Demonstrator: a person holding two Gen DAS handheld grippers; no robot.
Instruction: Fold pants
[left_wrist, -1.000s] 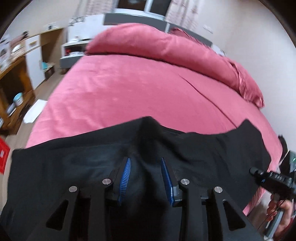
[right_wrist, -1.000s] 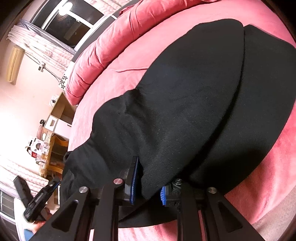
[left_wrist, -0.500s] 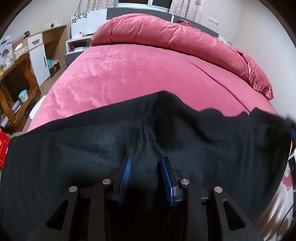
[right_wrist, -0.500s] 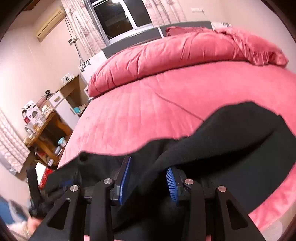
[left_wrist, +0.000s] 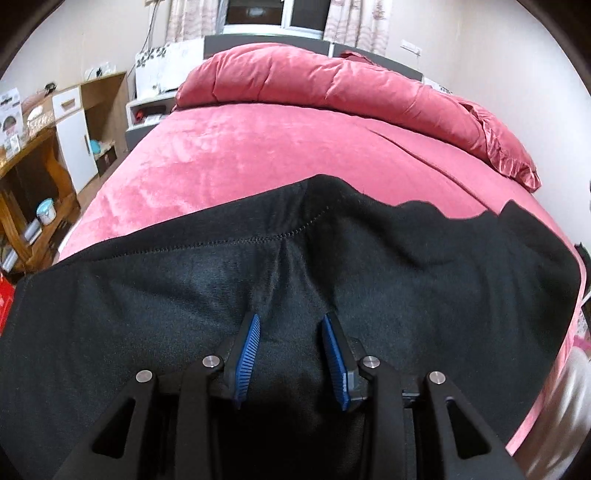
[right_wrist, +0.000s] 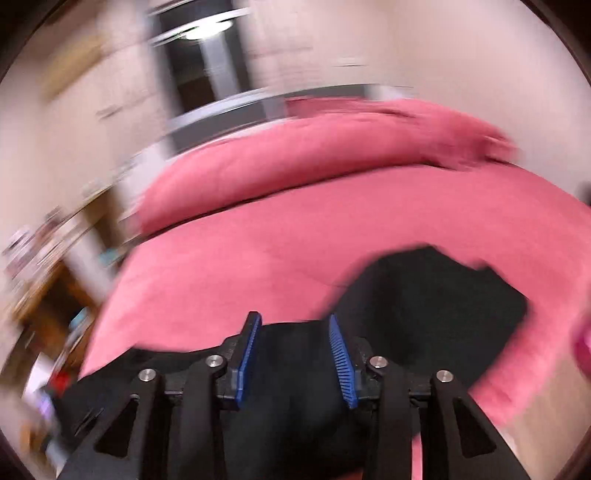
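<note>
Left tool (left_wrist: 290, 350) parted, blue pads either side of black cloth with a clear gap showing between them; whether a fold is pinched further down, impossible to tell. Right tool (right_wrist: 293, 354) likewise spread, black fabric lying across and beneath the gap, view badly smeared, so grip or mere hover over the cloth not decidable. Pants (left_wrist: 332, 266) spread across the near end of the bed (left_wrist: 258, 155), thick, soft knit, limp, draping and wrinkling rather than holding shape; probably light, not slippery, nothing fragile. Best taken at a stitched seam (left_wrist: 236, 242) or hem, where doubled cloth gives the pads something firm; a single layer in mid-panel likely to bunch. Far edge of the garment ragged and wavy toward the right, so worth squaring before any crease. Plenty of open pink bedspread beyond the cloth for laying a fold forward, up to the rolled duvet (left_wrist: 332, 88). Wooden shelving (left_wrist: 33, 192) well off to the left, bed's edge close on the right.
</note>
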